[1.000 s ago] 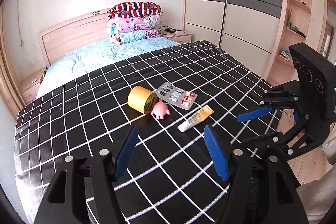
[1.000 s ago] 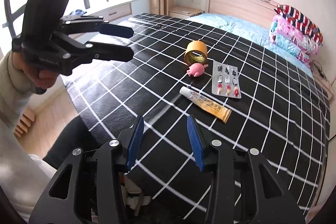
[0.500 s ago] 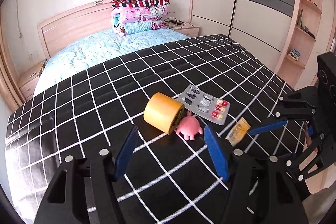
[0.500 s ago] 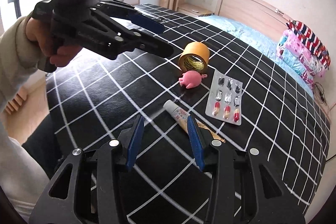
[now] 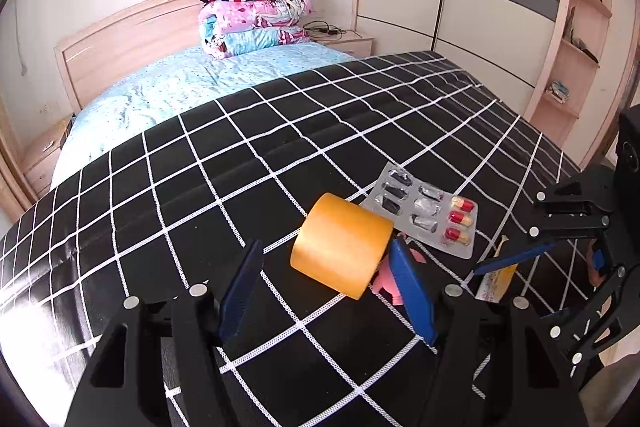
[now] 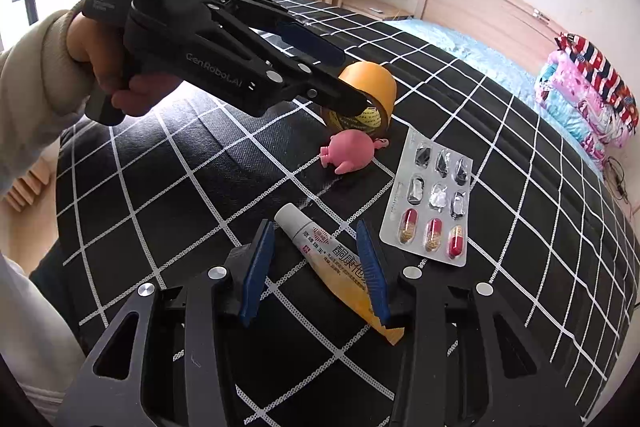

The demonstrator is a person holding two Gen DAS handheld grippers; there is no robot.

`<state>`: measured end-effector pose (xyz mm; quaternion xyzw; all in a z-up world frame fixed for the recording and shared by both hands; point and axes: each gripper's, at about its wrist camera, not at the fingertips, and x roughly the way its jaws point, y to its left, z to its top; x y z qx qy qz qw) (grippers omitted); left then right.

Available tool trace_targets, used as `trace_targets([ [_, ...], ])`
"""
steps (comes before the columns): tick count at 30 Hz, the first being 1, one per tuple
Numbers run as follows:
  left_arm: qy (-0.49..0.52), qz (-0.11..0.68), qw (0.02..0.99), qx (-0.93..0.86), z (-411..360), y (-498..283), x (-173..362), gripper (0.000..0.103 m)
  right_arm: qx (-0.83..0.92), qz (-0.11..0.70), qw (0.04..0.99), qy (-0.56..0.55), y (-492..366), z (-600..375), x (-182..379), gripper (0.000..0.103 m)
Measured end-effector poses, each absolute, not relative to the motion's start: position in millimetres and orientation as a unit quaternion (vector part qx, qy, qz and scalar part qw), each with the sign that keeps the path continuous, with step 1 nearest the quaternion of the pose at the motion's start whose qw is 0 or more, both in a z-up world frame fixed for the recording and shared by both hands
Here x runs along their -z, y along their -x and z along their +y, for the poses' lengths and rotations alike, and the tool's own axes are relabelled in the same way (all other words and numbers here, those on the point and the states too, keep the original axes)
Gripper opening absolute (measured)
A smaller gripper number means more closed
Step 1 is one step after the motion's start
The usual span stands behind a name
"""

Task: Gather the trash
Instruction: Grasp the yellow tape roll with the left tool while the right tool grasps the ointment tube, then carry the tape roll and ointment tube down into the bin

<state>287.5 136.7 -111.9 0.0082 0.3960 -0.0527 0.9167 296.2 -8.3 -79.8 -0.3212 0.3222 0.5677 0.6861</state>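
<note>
On the bed (image 5: 280,155), over a black blanket (image 6: 500,131) with a white grid, four small things lie in a cluster. Take the tape roll (image 5: 340,247) as the landmark: it lies on its side, hollow end facing the right wrist camera.

Left of the roll in the left wrist view, the left tool (image 5: 326,291) hangs over the blanket with its blue pads (image 5: 240,291) spread about halfway. The roll sits at the gap between them, but neither pad presses it; the tool grips nothing. In the right wrist view a hand (image 6: 108,67) in a pale sleeve holds this tool, and one finger reaches the roll's open end.

Just in front of the roll lies a pink pig toy (image 6: 350,151), touching or nearly touching it. Right of the roll lies a pill blister (image 6: 430,203), flat, with three red-and-yellow capsules left.

Nearer than the pig lies the ointment tube (image 6: 332,259), cap toward the roll. The right tool (image 6: 316,267) straddles the tube, jaws partly open, pads not pinching it.
</note>
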Motion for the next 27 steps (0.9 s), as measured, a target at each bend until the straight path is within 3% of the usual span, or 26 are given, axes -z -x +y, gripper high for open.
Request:
trace_targets([
  [5,-0.001,0.403,0.913,0.059,140,-297,118,0.063,-0.562,0.326,0.691,0.318,-296,-7,80,0.04],
  [9,0.016,0.401,0.913,0.068,143,-301,121,0.062,-0.562,0.33,0.691,0.314,-296,-9,80,0.018],
  [10,0.018,0.4,0.914,0.07,143,-300,121,0.06,-0.562,0.331,0.69,0.313,-296,-9,80,0.018],
  [11,0.022,0.4,0.913,0.077,143,-300,121,0.048,-0.563,0.331,0.69,0.313,-297,-9,81,0.018],
  [12,0.023,0.401,0.912,0.077,143,-300,122,0.042,-0.564,0.331,0.689,0.313,-295,-9,80,0.018],
  [27,0.013,0.369,0.928,0.039,142,-267,87,0.041,-0.557,0.335,0.708,0.275,-290,-24,63,0.018],
])
